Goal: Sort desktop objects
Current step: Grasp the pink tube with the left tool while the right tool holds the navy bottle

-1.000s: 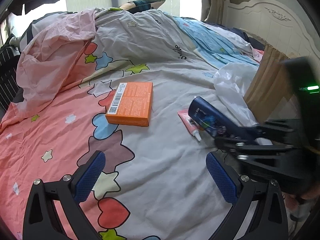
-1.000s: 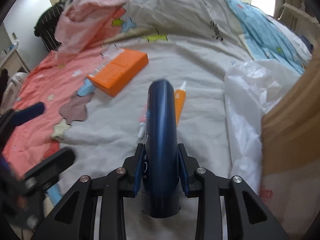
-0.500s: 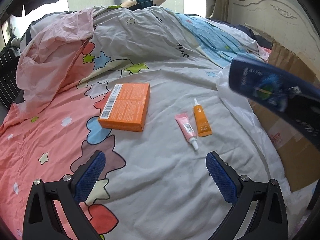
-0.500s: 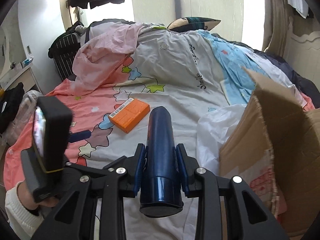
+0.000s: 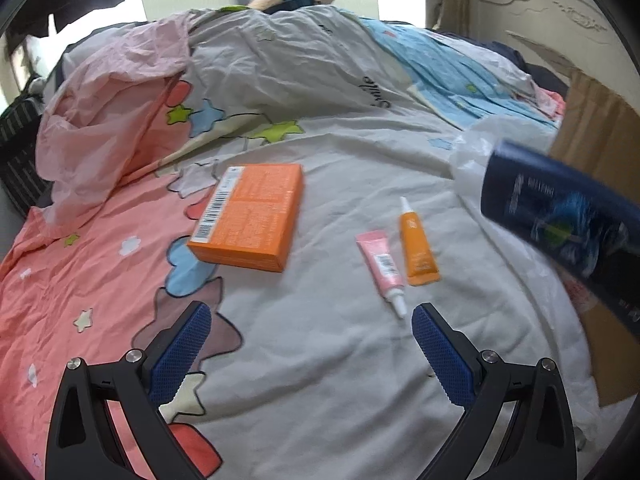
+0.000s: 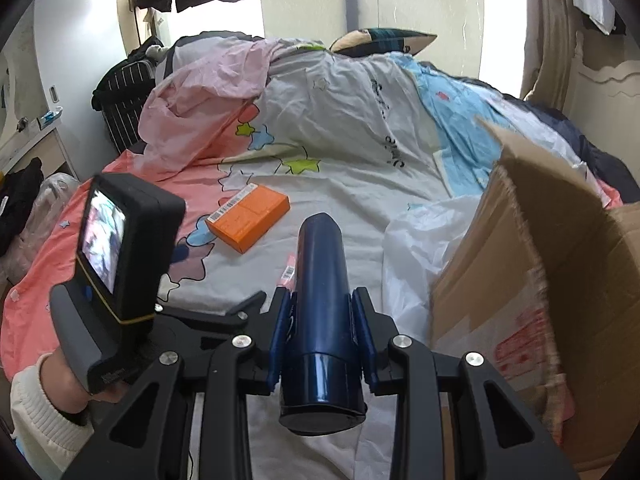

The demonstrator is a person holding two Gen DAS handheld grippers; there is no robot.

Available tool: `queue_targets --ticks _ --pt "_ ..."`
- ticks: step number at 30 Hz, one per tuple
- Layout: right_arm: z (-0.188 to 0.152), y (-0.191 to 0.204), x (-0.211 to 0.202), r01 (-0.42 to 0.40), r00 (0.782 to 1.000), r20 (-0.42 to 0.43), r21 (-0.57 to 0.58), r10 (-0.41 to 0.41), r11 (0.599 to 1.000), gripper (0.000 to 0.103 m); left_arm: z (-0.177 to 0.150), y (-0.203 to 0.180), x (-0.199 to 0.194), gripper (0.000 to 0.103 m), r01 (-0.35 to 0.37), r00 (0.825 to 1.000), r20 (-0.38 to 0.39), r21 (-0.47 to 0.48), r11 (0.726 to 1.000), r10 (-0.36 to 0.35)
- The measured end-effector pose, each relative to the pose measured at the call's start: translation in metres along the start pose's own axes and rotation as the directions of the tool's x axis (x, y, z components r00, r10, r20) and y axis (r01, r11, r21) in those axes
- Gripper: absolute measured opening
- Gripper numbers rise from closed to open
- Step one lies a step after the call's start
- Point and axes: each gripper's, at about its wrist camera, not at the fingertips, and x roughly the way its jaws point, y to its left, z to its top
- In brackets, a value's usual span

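My right gripper [image 6: 323, 332] is shut on a dark blue bottle [image 6: 320, 304] and holds it in the air above the bed, left of a cardboard box [image 6: 540, 272]. The bottle also shows at the right of the left wrist view [image 5: 560, 216]. My left gripper [image 5: 308, 344] is open and empty, low over the bedsheet. Ahead of it lie an orange box [image 5: 250, 216], a pink tube [image 5: 382, 268] and an orange tube [image 5: 416, 244]. The orange box also shows in the right wrist view [image 6: 248, 222].
A white plastic bag [image 6: 420, 240] lies against the cardboard box [image 5: 600, 148]. A crumpled pink sheet [image 5: 112, 112] and a piled duvet fill the far side. A bed headboard [image 5: 552, 12] stands at the right. The left gripper's handle with its screen [image 6: 116, 240] is at left.
My right gripper has lifted the blue bottle off the bed and up toward the cardboard box. The pink and orange tubes have come into view. My left gripper has stayed open and shifted little.
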Motion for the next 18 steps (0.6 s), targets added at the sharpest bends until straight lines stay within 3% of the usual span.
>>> queue_targets --ticks 8,13,18 --pt "-0.003 0.012 0.049 0.005 0.998 -0.06 -0.021 -0.006 1.0 0.029 0.003 0.012 0.013 0.103 -0.044 0.999 -0.005 -0.036 0.998 0.044" --pt "0.0 -0.009 0.076 0.041 0.997 -0.073 0.035 -0.038 0.999 0.029 0.006 0.011 0.021 0.103 -0.057 0.998 -0.005 -0.041 0.998 0.057" --pt "-0.006 -0.03 0.095 0.017 0.993 -0.118 0.08 -0.008 0.997 0.029 0.01 0.006 0.03 0.103 -0.063 0.998 -0.001 -0.042 0.997 0.063"
